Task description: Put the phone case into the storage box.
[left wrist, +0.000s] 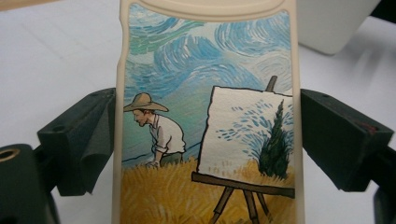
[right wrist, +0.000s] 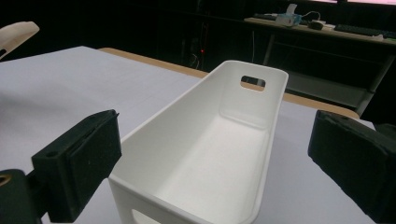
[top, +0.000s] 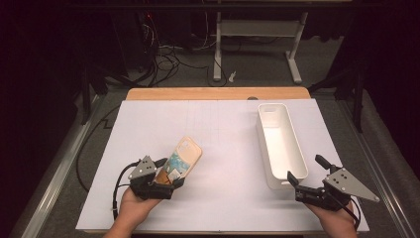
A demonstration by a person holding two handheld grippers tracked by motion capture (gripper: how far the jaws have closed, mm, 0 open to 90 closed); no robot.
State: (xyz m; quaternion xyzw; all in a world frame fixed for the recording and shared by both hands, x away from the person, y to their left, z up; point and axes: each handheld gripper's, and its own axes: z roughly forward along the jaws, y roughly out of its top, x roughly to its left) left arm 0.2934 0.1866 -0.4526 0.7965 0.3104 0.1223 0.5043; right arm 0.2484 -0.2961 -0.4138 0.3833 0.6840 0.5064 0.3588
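Phone case (top: 182, 157) on the desk (top: 223, 129), well to the left of the white bin (top: 280, 144), near end tucked between the jaws of the left gripper (top: 167, 174). Pads flush against both long cream edges, so clamped across the width; lifted or not, cannot tell. Painted back facing up (left wrist: 205, 116). Probably light, thin and slightly flexible, with a smooth rim likely to slip under a loose pinch. Best taken across the two long sides near one end, as here, rather than by the flat face. Right gripper (top: 309, 176) just at the bin's near end, jaws wide apart, holding nothing.
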